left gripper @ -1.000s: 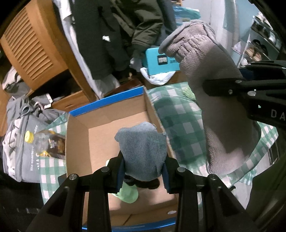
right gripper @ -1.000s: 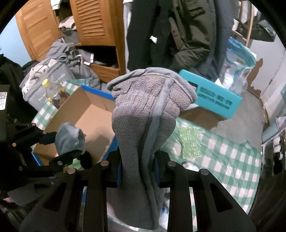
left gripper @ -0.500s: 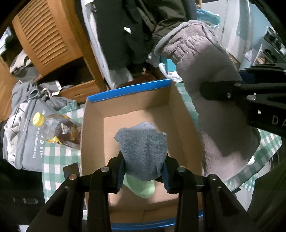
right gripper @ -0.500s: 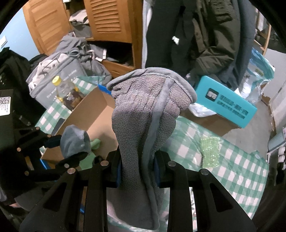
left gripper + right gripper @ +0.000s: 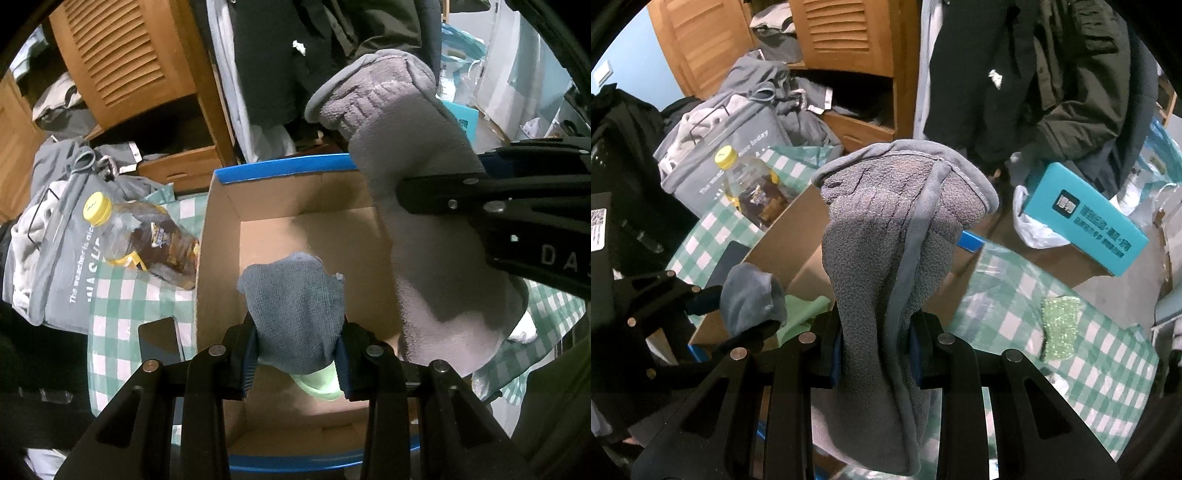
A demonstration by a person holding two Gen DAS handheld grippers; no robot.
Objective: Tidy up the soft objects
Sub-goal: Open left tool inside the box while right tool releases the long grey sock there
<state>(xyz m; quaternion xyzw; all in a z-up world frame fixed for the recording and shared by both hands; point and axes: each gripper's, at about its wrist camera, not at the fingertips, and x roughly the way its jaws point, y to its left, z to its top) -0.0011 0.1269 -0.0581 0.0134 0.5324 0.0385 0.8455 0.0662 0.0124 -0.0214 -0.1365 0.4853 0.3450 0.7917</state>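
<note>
My left gripper [image 5: 297, 354] is shut on a blue-grey knit cloth [image 5: 295, 306] and holds it over the open cardboard box [image 5: 221, 229] with a blue rim. A light green cloth [image 5: 319, 384] lies on the box floor below it. My right gripper [image 5: 873, 347] is shut on a large grey fleece mitten [image 5: 886, 258], held upright above the box's right side; the mitten also shows in the left wrist view [image 5: 424, 206]. The left gripper with its cloth [image 5: 750, 299] shows at the left of the right wrist view.
A bottle with a yellow cap [image 5: 144, 240] and a dark phone [image 5: 159, 339] lie left of the box on the green checked tablecloth [image 5: 1108, 354]. A green sponge [image 5: 1060, 328] lies on the cloth at right. A teal box [image 5: 1086, 221], a grey bag [image 5: 62, 266] and hanging coats stand behind.
Both grippers have moved left over the box, each holding its item. The box now sits centred under the left gripper and the mitten is above its right wall.
</note>
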